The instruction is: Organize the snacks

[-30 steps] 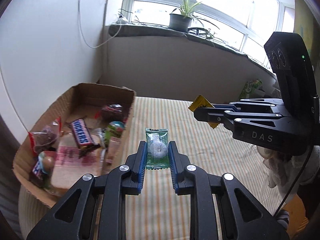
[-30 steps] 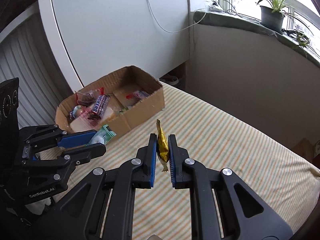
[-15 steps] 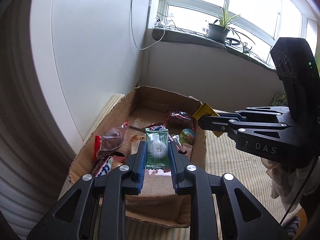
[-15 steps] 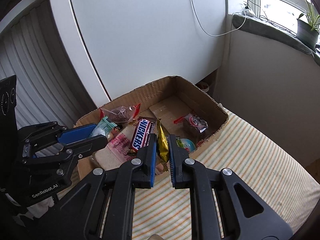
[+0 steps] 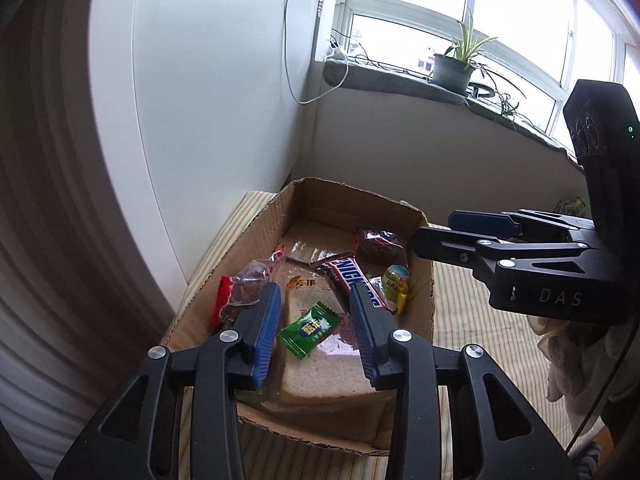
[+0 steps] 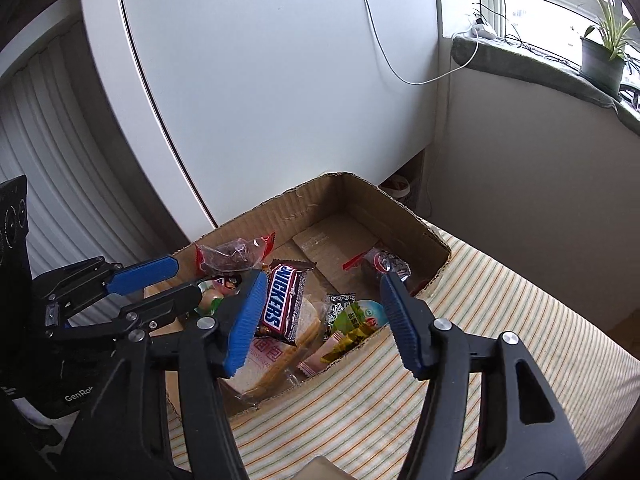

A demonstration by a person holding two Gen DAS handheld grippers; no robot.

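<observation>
Candy (image 5: pixel 309 330), green-wrapped, lay on bread (image 5: pixel 320 372) inside box (image 5: pixel 424 312), between the parted pads of left gripper (image 5: pixel 316 332), just opened and touching nothing. Gold wrapper (image 6: pixel 347 343) near box's front wall, below right gripper (image 6: pixel 320 320), likewise just opened and empty. Possible snag: jaws catching a wrapper on withdrawal. Box's near corner hidden behind grippers.

bread pack (image 5: pixel 320 364) partly hidden, label perhaps unreadable

Potted plant (image 5: pixel 454 68) on windowsill (image 5: pixel 400 84)
</observation>
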